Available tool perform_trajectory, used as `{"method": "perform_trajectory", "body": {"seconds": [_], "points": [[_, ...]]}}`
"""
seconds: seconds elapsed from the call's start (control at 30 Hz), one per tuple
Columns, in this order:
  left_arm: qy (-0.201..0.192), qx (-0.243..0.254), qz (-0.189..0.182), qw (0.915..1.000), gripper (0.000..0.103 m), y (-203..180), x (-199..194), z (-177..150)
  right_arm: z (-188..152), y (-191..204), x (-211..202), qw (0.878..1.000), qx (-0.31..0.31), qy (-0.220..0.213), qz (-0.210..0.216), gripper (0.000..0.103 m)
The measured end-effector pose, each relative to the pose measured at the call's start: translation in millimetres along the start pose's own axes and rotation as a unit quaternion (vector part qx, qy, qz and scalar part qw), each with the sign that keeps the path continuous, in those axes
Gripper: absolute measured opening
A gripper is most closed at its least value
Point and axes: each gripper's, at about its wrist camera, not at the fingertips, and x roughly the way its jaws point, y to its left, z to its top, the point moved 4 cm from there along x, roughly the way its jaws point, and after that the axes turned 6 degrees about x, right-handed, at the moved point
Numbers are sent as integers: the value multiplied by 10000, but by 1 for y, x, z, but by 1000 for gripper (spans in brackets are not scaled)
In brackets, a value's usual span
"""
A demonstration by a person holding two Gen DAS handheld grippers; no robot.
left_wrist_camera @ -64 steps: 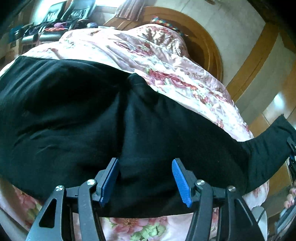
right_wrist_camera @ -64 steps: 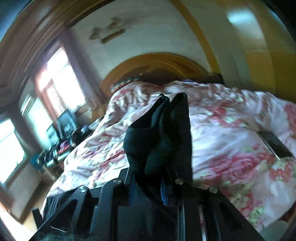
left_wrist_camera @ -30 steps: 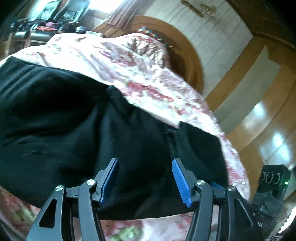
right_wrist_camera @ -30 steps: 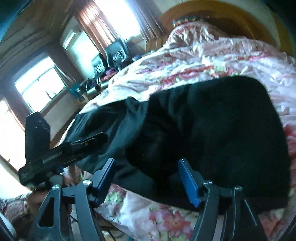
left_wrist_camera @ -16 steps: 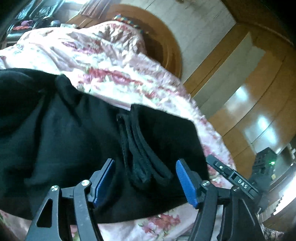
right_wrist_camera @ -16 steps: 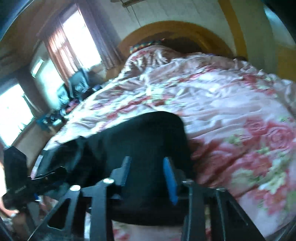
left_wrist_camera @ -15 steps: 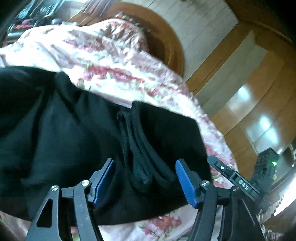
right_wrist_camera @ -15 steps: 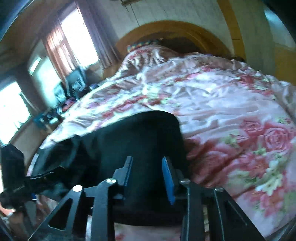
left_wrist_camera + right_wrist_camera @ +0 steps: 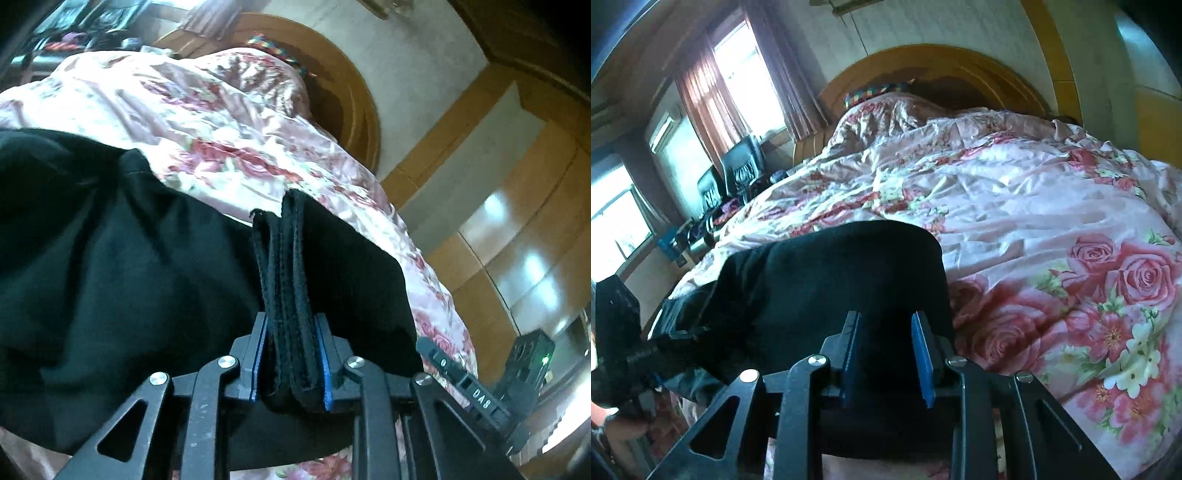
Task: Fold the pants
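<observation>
With the black pants [image 9: 110,277] already doubled over on the floral quilt [image 9: 1052,221], the left gripper [image 9: 290,356] was closing, pinching the stacked hems, the right gripper [image 9: 886,356] clamped the fold, further folding apparently left.

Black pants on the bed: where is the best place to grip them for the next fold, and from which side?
Grip the black pants at the bunched hem edges, coming from the bed's near edge. The layers stand stacked there, so one pinch catches all; the left gripper is closing on them.
</observation>
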Motion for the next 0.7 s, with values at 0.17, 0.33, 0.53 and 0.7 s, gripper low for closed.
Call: {"method": "perform_trajectory", "body": {"seconds": [0.17, 0.33, 0.53, 0.7], "points": [[155, 13, 219, 9996, 23, 15, 14, -6, -7, 3, 10, 9996, -177, 175, -118, 29], [178, 299, 392, 9986, 23, 18, 18, -22, -18, 2, 25, 9975, -435, 401, -390, 29], [165, 313, 360, 9987, 24, 17, 15, -24, -20, 1, 26, 9974, -461, 380, -413, 29], [167, 317, 383, 9986, 24, 17, 15, -23, -18, 1, 25, 9974, -444, 390, -422, 29]]}}
